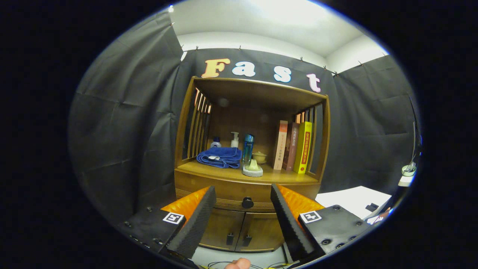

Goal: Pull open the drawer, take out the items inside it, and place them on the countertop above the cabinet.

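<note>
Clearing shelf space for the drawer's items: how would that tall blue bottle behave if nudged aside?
The blue bottle is tall and slim, so it would probably tip rather than slide. It looks glossy, likely slippery. The towel and soap dish crowd it, so it might knock into them. The tool is open, fingers flanking the knob.

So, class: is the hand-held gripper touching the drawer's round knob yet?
Apart. The gripper view shows the hand-held gripper open, its fingers spread to either side, with the drawer knob between them but farther ahead, on the closed drawer.
</note>
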### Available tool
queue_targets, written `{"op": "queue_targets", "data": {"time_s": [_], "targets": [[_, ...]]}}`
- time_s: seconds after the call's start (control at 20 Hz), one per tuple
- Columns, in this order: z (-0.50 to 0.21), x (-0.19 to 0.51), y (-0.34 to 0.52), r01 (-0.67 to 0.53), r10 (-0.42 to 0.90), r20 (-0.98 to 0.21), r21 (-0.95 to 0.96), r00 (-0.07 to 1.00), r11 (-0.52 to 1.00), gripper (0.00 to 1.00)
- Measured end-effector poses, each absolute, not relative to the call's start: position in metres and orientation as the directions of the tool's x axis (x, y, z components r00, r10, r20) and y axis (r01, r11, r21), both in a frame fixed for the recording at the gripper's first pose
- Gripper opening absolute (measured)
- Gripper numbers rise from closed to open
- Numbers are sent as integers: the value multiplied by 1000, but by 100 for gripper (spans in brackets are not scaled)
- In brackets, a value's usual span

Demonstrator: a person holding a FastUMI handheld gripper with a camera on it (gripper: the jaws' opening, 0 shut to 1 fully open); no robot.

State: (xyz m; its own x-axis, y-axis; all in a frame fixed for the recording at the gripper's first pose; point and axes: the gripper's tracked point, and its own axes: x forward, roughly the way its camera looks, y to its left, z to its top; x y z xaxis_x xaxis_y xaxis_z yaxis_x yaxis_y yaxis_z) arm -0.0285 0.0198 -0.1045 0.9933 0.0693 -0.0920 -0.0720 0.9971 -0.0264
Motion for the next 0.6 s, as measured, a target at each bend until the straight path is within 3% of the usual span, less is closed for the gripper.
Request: {"op": "queue_targets", "data": {"time_s": [0.6], "targets": [[-104, -32, 20, -72, 74, -61, 25, 995, 997, 97]]}}
